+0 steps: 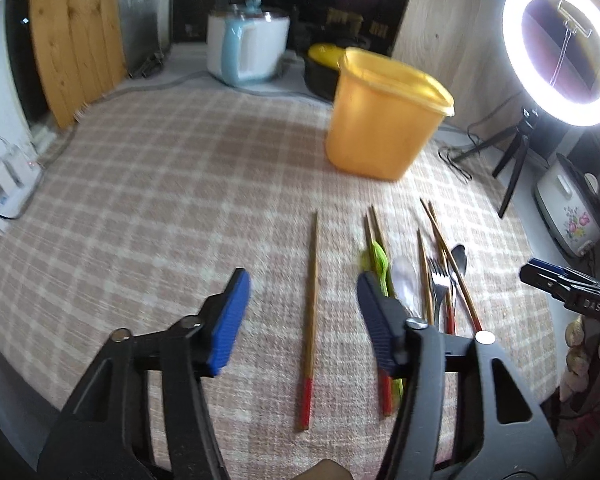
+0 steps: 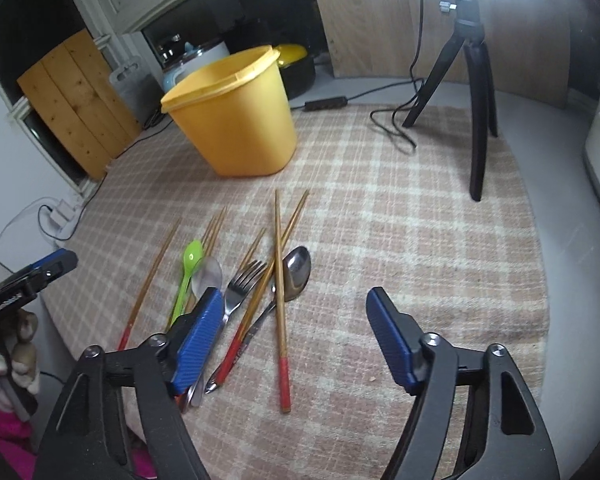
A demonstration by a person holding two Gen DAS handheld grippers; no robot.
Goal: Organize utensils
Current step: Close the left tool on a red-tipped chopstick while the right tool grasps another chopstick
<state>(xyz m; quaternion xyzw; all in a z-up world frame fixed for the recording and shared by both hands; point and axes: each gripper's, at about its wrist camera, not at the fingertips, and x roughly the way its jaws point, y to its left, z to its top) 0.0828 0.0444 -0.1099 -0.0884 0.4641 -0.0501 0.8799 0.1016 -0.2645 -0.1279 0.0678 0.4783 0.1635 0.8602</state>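
Left gripper, fingers spread and empty, straddles a lone chopstick at lower centre of the left wrist view; its long axis runs up the frame, parallel to the fingers. Right gripper, fingers likewise spread, holds nothing above the crossed utensil pile. Yellow container stands beyond on the desk, upper centre.
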